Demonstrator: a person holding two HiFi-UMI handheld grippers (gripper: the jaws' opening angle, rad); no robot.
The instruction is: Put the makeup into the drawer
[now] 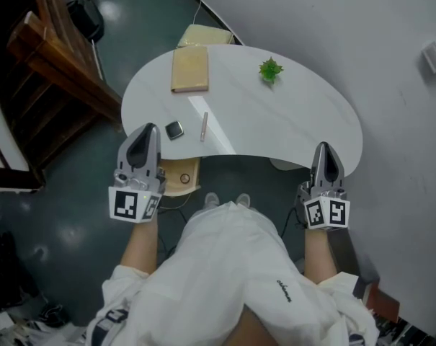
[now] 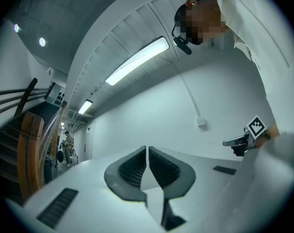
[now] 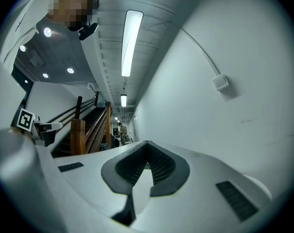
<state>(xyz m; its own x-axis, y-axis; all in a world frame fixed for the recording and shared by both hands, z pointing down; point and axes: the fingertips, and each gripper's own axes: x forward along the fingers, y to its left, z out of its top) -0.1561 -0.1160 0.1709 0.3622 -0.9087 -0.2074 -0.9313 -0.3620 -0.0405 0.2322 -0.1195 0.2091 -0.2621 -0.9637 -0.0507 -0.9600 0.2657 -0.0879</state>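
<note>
Head view: white curved table (image 1: pixel 290 121), with a tan flat box (image 1: pixel 189 68) at its far left. Left tongs (image 1: pixel 147 132) and right tongs (image 1: pixel 324 150) are off the near edge, both pressed together with nothing between them. Small green plant (image 1: pixel 270 69) sits on the far side. The makeup is on the table near the left tongs: dark compact (image 1: pixel 174 130), and a thin pink stick (image 1: pixel 204 127) just beside it, not touching.
</note>
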